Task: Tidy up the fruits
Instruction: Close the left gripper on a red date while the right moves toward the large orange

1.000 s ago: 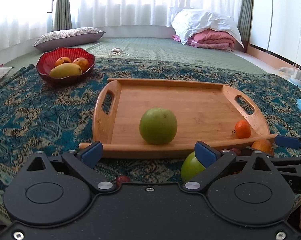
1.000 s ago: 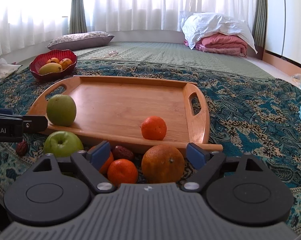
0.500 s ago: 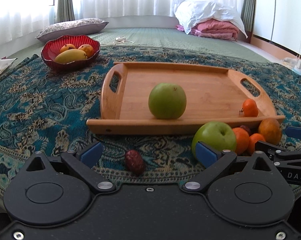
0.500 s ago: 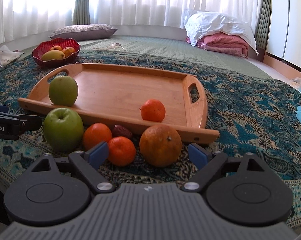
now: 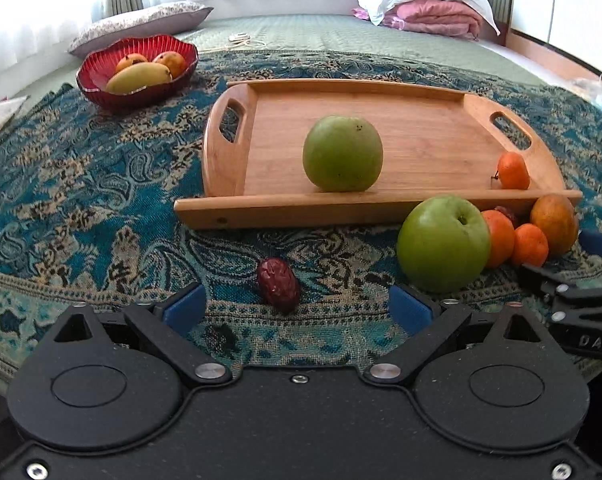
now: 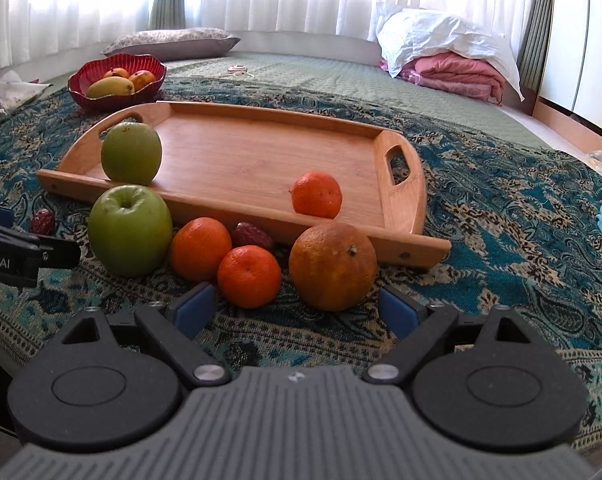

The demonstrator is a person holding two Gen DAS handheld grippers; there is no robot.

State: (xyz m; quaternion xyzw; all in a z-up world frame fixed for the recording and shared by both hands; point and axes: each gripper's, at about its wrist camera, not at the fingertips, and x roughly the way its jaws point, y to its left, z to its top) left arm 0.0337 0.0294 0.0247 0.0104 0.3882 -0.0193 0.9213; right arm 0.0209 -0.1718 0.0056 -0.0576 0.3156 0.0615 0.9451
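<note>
A wooden tray [image 5: 421, 128] [image 6: 241, 148] lies on the patterned cloth and holds a dull green fruit [image 5: 342, 153] [image 6: 131, 153] and a small tangerine [image 5: 513, 171] [image 6: 317, 195]. In front of the tray lie a green apple [image 5: 443, 244] [image 6: 130, 230], two tangerines [image 6: 249, 276] [image 6: 200, 249], a large orange [image 6: 333, 266] [image 5: 555, 224] and dark red dates [image 5: 278, 285] [image 6: 255, 236]. My left gripper [image 5: 297, 308] is open and empty, with a date just ahead of its jaws. My right gripper [image 6: 297, 312] is open and empty, just short of the tangerine and the orange.
A red bowl [image 5: 101, 80] [image 6: 81, 84] with mangoes stands at the back left. A grey pillow [image 5: 141, 24] and pink bedding [image 6: 457, 72] lie farther back on the green mat. The cloth's front edge runs just under both grippers.
Both grippers have drawn back and risen from the tray's front edge. The fruits in front of the tray now show fully. No fruit has moved.
</note>
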